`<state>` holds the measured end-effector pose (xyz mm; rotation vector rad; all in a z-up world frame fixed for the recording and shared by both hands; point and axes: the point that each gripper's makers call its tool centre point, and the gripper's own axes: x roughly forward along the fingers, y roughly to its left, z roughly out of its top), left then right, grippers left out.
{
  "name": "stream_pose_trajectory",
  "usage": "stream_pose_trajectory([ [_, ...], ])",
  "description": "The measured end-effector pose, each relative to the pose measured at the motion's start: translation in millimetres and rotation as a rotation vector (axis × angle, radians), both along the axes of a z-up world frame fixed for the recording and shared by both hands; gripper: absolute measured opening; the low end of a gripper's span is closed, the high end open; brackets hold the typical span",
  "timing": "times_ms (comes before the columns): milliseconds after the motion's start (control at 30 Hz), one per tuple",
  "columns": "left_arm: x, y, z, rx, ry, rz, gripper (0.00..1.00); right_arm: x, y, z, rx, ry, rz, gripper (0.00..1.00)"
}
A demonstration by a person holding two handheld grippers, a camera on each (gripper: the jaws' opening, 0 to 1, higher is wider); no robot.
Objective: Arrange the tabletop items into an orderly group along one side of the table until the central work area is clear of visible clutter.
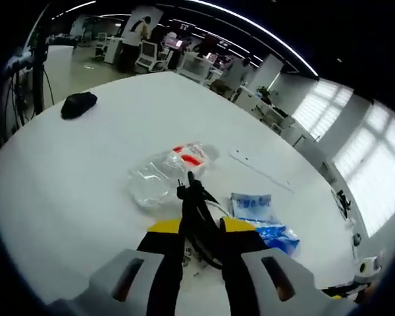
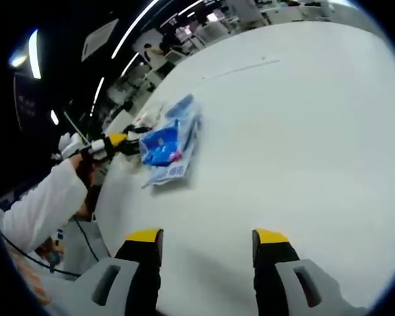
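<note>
Left gripper [image 1: 199, 227] clenches a thin black cable [image 1: 196, 197] near the crinkly clear plastic bag [image 1: 159, 174] and soft blue packets [image 1: 253, 209]; light, floppy, best pinched mid-length. Right gripper [image 2: 209, 240] hangs released over bare white table [image 2: 303, 131].

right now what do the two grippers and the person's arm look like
Both grippers share one build: pale grey moulded bodies, black jaws, yellow tips. The left gripper shows this in the left gripper view, with thin black wiry parts between its jaws. The right gripper shows two dark slots in its grey shells. In the right gripper view the person's arm wears a white sleeve, and a black cable hangs beneath it.
</note>
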<state>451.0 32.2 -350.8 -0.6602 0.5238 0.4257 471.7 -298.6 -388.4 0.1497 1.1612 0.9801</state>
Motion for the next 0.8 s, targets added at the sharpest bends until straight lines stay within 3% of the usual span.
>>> stream_pose_trajectory([
  [100, 1.1, -0.5, 1.9, 0.016, 0.004, -0.003, 0.12, -1.0, 1.2, 2.6, 0.011, -0.007, 0.002, 0.54],
  [200, 6.6, -4.0, 14.6, 0.013, -0.055, 0.014, 0.06, -2.6, 1.5, 8.5, 0.017, -0.031, 0.014, 0.54],
  [300, 8.4, -8.4, 24.8, 0.018, -0.085, 0.011, 0.05, -0.2, 1.9, 12.2, 0.025, -0.066, 0.032, 0.54],
  [633, 1.2, -27.8, 61.1, 0.055, -0.161, -0.041, 0.05, 6.6, -4.1, 20.2, 0.06, -0.087, -0.002, 0.54],
  [800, -3.7, -51.4, 86.3, 0.064, -0.219, -0.101, 0.05, 10.4, -7.8, 25.4, 0.095, -0.076, -0.051, 0.54],
])
